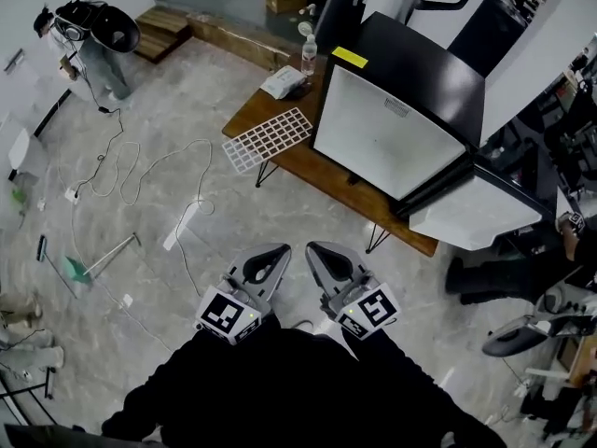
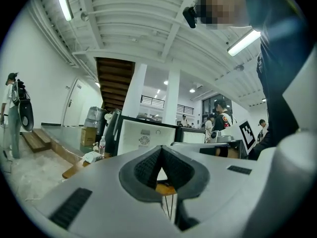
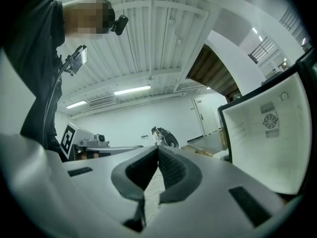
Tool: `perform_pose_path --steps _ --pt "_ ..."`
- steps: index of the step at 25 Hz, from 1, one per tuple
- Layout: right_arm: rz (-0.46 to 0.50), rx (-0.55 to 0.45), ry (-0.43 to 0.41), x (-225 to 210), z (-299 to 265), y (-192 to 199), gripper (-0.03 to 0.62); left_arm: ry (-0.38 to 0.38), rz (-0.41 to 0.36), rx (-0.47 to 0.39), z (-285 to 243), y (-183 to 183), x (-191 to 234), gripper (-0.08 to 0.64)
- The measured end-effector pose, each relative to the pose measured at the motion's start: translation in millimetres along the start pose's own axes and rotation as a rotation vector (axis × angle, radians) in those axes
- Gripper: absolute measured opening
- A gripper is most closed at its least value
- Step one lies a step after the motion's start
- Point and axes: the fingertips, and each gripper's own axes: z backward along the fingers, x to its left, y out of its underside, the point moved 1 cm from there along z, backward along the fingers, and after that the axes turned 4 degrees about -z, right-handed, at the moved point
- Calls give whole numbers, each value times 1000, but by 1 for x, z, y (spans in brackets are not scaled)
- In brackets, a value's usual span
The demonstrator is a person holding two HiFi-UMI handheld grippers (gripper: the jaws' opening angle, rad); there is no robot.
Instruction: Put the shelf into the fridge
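In the head view, your left claw (image 1: 269, 267) and right claw (image 1: 326, 263) sit side by side close to your body, well apart from the shelf (image 1: 269, 138). It lies flat on the table (image 1: 308, 168) just beside the fridge (image 1: 392, 129), whose door stands open, likely ready to receive it.

In the left gripper view, that claw is clenched on nothing and faces the fridge.

In the right gripper view, that claw is likewise clenched and empty.

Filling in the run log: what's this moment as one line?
stage: not started | left gripper: shut, empty | right gripper: shut, empty | fridge: door open | shelf: flat on table, beside fridge
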Motion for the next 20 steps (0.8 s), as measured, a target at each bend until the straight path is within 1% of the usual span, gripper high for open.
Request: perform_pose_path --steps 7,9,12,14,15,16,18,20 --pt "17 51 7 -38 -122 -12 8 -23 79 -16 -20 -6 126 5" --pt "15 55 13 -45 -153 -13 8 -28 68 -40 -21 -8 160 5" --pt "19 61 25 -53 -190 -11 6 -26 52 -87 -22 -15 197 5" --pt "14 68 27 -58 -209 -6 6 -36 73 -133 -25 -16 219 5" --pt "11 71 25 -60 -217 -4 6 -49 99 -133 -26 -12 229 5" --pt "7 74 21 -63 -224 -2 8 -67 138 -114 -28 -4 240 5" --pt "-2 83 10 -70 -236 2 6 -96 238 -87 -33 12 259 5" --pt "-15 97 -3 -81 -248 7 6 -94 343 -102 -42 31 275 5"
